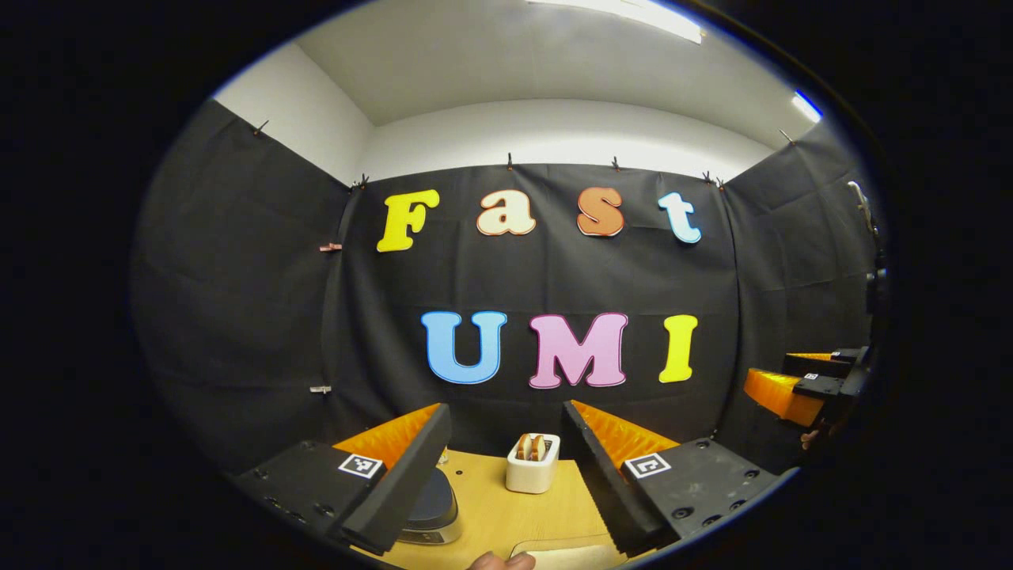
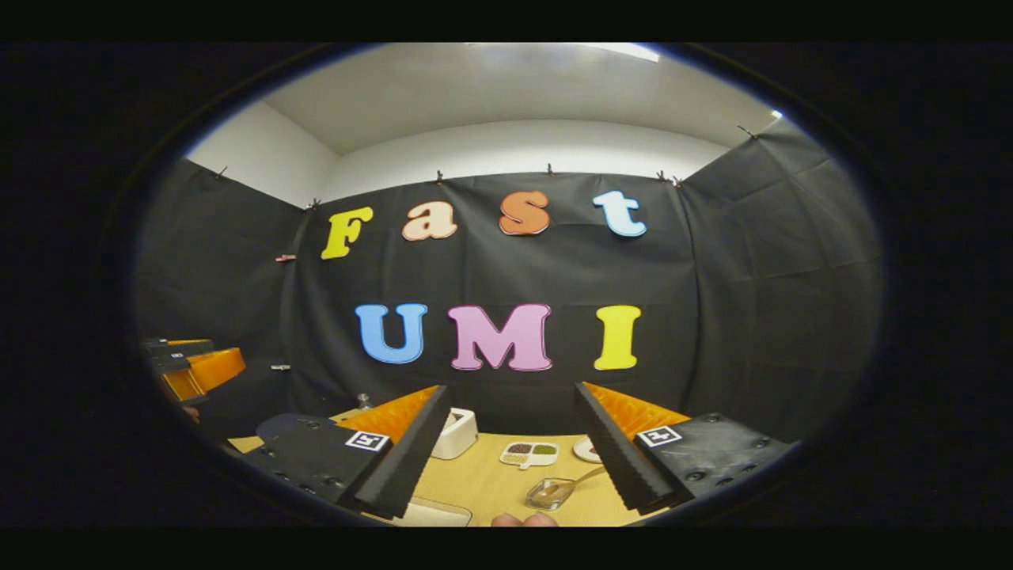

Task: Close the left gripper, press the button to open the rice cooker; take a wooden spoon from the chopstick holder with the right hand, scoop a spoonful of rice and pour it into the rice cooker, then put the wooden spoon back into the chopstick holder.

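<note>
Above the light wooden table [image 1: 491, 507], both grippers hover with fingers spread wide, holding nothing. Left gripper [image 1: 506, 467] faces the white chopstick holder [image 1: 533, 467]; the dark-lidded rice cooker [image 1: 431, 507] sits beside its left finger. Nothing seems begun: it must first clench, then press the button.

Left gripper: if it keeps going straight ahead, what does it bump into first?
Probably the white chopstick holder, which stands right between the open left gripper fingers on the wooden table. Depth is hard to judge.
</note>
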